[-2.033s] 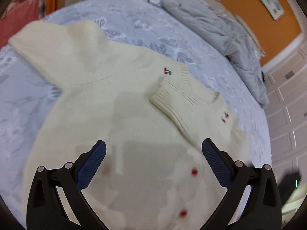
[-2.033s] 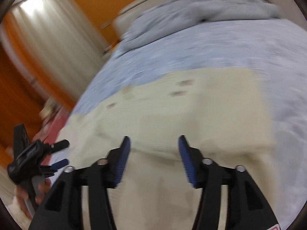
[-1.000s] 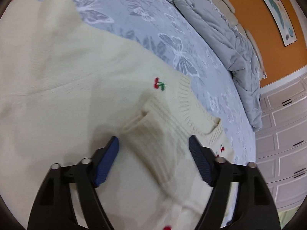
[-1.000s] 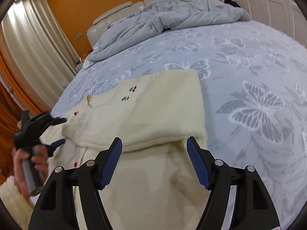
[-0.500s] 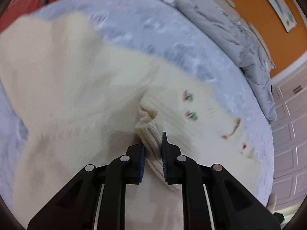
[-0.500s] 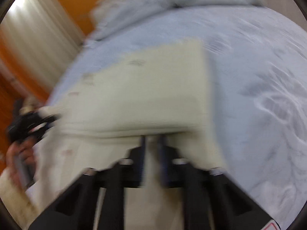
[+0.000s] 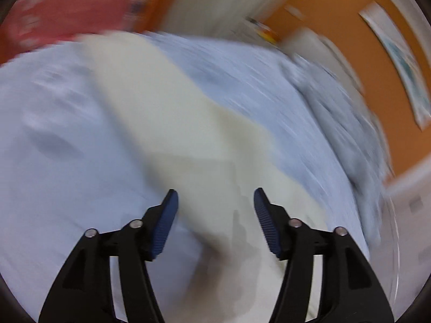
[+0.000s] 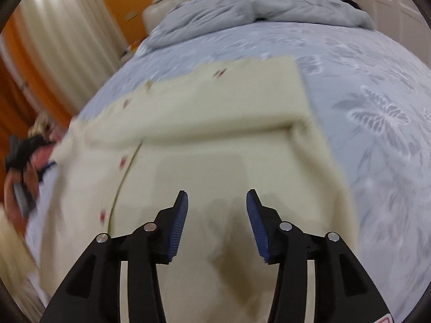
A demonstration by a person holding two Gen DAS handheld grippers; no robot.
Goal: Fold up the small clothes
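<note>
A cream knit cardigan [image 8: 215,140] with red buttons and small cherry marks lies on the bed, one sleeve folded flat across its chest. My right gripper [image 8: 215,215] is open and empty just above its lower front. In the blurred left wrist view the cardigan [image 7: 172,113] stretches away with a sleeve reaching to the far left. My left gripper [image 7: 215,215] is open and empty above it. The left gripper and the hand holding it also show in the right wrist view [image 8: 24,161], at the cardigan's left edge.
The bed has a pale blue butterfly-print sheet [image 8: 377,113]. A rumpled grey duvet [image 8: 258,2] lies at the head end, also in the left wrist view [image 7: 350,123]. Orange walls, white curtains [image 8: 67,35] and white wardrobe doors surround the bed.
Both grippers were shut on cardigan fabric half a second ago and have let go and opened. The left gripper has swung quickly away, so its view is blurred.
</note>
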